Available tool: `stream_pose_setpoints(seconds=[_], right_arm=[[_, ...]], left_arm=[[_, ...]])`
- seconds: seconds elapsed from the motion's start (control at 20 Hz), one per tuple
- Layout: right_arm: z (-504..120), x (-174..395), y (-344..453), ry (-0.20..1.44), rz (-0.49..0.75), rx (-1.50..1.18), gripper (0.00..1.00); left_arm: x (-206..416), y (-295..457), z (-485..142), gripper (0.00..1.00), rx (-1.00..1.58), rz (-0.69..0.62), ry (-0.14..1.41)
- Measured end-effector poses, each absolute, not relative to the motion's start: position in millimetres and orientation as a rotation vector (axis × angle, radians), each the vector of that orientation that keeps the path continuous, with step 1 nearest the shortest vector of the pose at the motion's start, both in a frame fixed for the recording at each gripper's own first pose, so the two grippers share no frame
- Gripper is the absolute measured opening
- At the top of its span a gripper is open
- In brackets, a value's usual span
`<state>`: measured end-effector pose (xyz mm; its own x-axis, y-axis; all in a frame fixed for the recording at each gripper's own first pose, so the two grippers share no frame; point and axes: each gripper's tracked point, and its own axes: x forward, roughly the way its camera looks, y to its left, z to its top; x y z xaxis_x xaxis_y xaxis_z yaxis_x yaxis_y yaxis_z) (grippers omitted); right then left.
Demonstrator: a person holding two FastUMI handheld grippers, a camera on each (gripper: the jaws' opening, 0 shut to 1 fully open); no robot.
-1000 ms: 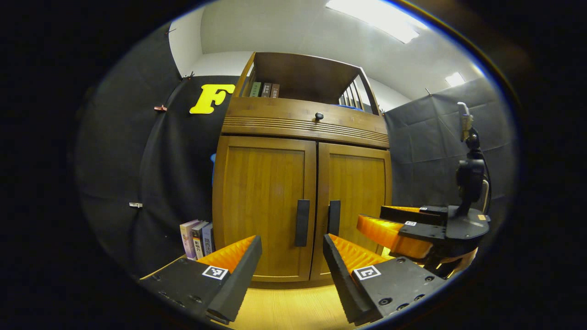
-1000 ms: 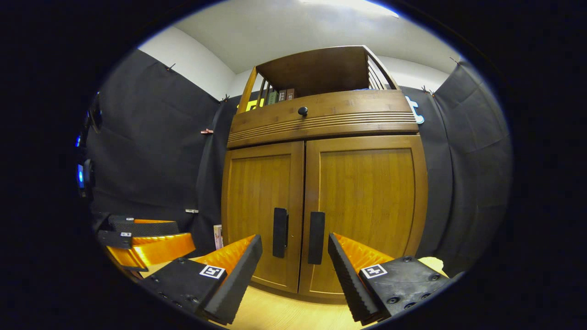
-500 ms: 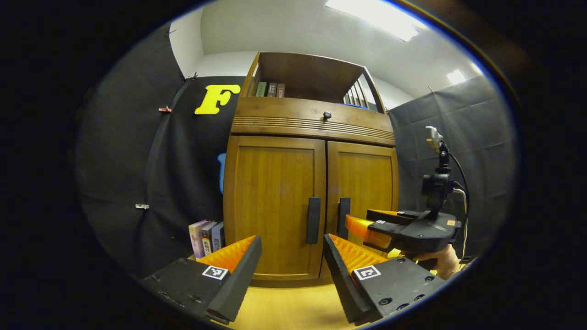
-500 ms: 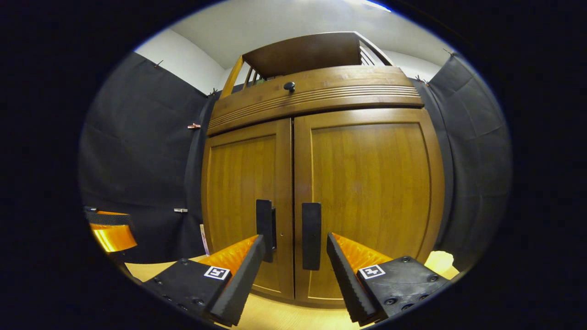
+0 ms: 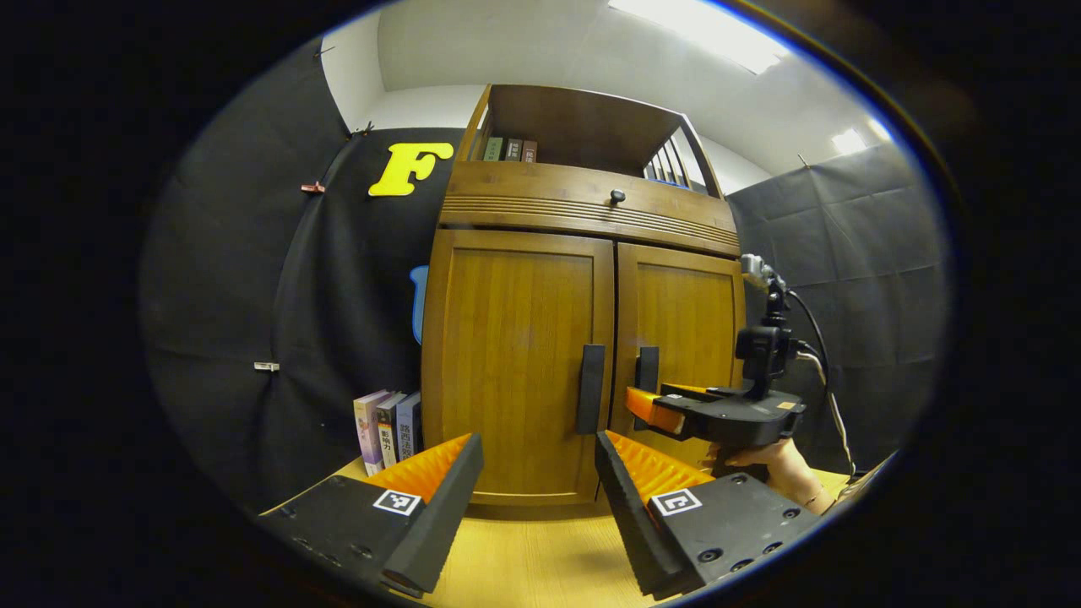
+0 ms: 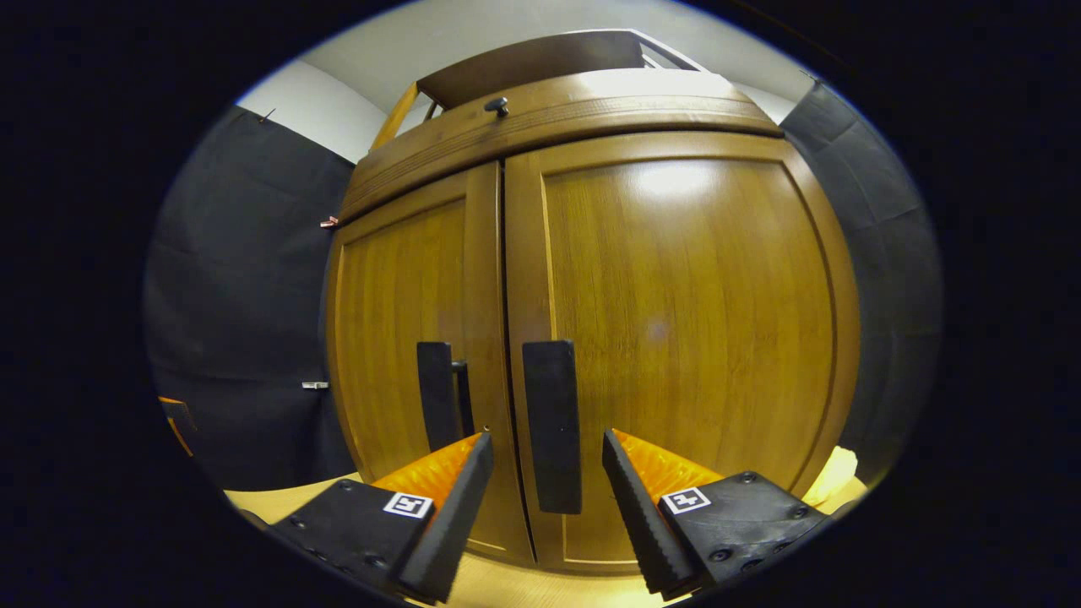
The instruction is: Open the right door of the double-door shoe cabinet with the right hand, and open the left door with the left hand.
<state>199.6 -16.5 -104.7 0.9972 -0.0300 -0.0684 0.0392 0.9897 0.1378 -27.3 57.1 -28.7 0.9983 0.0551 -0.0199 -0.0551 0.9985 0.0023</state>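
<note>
**Both doors shut, right tool at its handle**

Two tools, each spread wide and gripping nothing. Right tool (image 6: 540, 473) up close to the shoe cabinet (image 6: 676, 279), straddling the right door handle (image 6: 551, 422) without touching it; left door handle (image 6: 436, 393) just beside. Left tool (image 5: 536, 481) farther back over the tabletop (image 5: 540, 561), aimed at the left door (image 5: 515, 363). Beyond, a hand (image 5: 773, 464) under the right tool, near the right door (image 5: 684, 338). Books (image 5: 387, 429) upright left of the cabinet.
</note>
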Motion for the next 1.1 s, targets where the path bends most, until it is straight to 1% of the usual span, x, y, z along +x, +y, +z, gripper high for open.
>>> stream_pose_setpoints(seconds=[0.05,0.15,0.25,0.35,0.4,0.45,0.5,0.55,0.6,0.65,0.85,0.9,0.95,1.0,1.05,1.1], right_arm=[[-108,204,-20,0.069,-0.042,0.141,0.78],[-115,212,-24,0.077,-0.059,0.142,0.76],[-117,216,-22,0.081,-0.052,0.166,0.53],[-115,216,-20,0.071,-0.055,0.181,0.53],[-107,213,-20,0.048,-0.054,0.176,0.59],[-99,201,-22,0.043,-0.071,0.163,0.47],[-110,219,-22,0.028,-0.080,0.151,0.35],[-110,218,-22,0.025,-0.083,0.144,0.30],[-110,216,-22,0.024,-0.086,0.143,0.41],[-110,216,-21,0.023,-0.084,0.141,0.21],[-109,214,-20,0.037,-0.072,0.130,0.21],[-109,213,-20,0.039,-0.069,0.126,0.26],[-107,212,-20,0.042,-0.066,0.123,0.26],[-106,211,-19,0.046,-0.061,0.118,0.31],[-104,209,-18,0.050,-0.057,0.113,0.26],[-103,207,-17,0.052,-0.053,0.107,0.21]], left_arm=[[-27,59,-29,0.84,-0.002,0.057,0.019],[-27,66,-30,0.84,-0.007,0.072,0.021],[-25,71,-30,0.84,-0.015,0.083,0.010],[-27,74,-32,0.84,-0.027,0.091,0.008],[-27,76,-35,0.84,-0.034,0.095,0.014],[-26,77,-37,0.83,-0.039,0.094,0.023],[-26,77,-41,0.80,-0.045,0.092,0.032],[-27,77,-43,0.83,-0.048,0.091,0.042],[-29,77,-45,0.83,-0.050,0.092,0.048],[-32,78,-45,0.83,-0.050,0.094,0.049],[-39,78,-38,0.83,-0.043,0.109,0.034],[-40,77,-37,0.83,-0.039,0.111,0.031],[-41,77,-36,0.83,-0.036,0.111,0.030],[-43,75,-36,0.83,-0.034,0.111,0.029],[-44,74,-35,0.83,-0.032,0.110,0.030],[-44,72,-36,0.78,-0.033,0.108,0.031]])
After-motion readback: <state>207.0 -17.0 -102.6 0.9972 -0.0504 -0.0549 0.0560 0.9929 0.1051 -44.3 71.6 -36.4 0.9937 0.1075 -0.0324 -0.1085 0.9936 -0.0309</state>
